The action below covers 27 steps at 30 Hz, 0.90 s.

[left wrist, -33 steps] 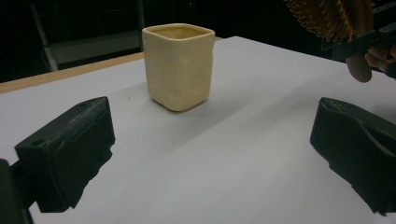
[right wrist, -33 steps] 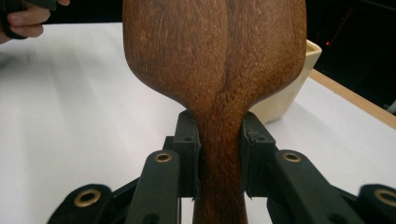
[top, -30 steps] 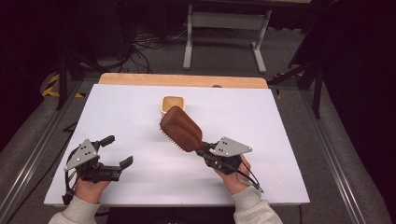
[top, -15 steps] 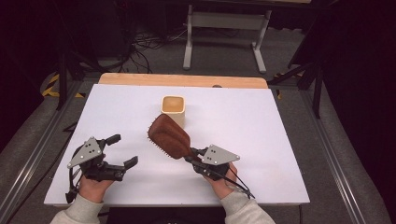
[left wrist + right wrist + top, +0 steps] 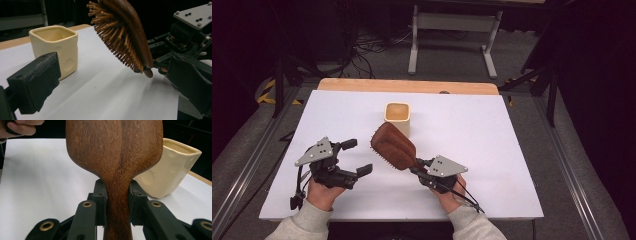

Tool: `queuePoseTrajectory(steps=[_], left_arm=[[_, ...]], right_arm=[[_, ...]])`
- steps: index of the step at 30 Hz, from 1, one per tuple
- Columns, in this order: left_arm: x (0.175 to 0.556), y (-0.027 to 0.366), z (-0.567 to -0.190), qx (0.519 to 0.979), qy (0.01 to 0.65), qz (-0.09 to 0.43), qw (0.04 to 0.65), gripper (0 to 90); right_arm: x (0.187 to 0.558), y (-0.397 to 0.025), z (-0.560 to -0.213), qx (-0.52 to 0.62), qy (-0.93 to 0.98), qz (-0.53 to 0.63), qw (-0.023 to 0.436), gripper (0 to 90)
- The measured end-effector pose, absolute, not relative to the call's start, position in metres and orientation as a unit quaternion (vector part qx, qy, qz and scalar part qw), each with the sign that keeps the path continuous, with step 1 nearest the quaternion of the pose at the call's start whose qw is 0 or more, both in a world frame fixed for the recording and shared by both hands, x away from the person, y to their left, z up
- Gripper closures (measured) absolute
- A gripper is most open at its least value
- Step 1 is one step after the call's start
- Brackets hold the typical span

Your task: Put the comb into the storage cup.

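Note:
A brown wooden hairbrush (image 5: 393,146) hangs above the white table, its bristles (image 5: 117,42) facing down and to the left. My right gripper (image 5: 419,167) is shut on the brush's handle (image 5: 117,202), with both jaws pressed against the wood. A cream square cup (image 5: 397,118) stands upright just behind the brush head; it also appears as the cup (image 5: 56,50) in the left gripper view and the cup (image 5: 170,170) in the right gripper view. My left gripper (image 5: 357,157) is open at the front left, with nothing between its jaws, a short way left of the brush.
The white table top (image 5: 512,150) ends in a wooden strip (image 5: 407,86) at the back. Beyond it stand a grey metal stand (image 5: 452,30) and loose cables on the floor. A person's hands (image 5: 324,192) hold both grippers at the front edge.
My right gripper has drawn the brush toward the front of the table and leftward, away from the cup. The left gripper has shifted slightly right.

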<state>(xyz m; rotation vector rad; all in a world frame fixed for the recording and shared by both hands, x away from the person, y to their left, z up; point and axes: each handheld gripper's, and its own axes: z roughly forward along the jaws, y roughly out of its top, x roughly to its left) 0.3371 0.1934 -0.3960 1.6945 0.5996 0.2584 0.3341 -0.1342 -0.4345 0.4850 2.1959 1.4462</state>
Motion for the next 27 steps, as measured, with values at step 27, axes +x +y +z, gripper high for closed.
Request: queuePoseTrajectory(steps=[27], left_arm=[[0.364,0.138,-0.388,0.767,0.260,0.063,0.583,8.5]], right_arm=[[0.334,-0.136,-0.434,0.173,0.798,0.528,0.233,72.0]])
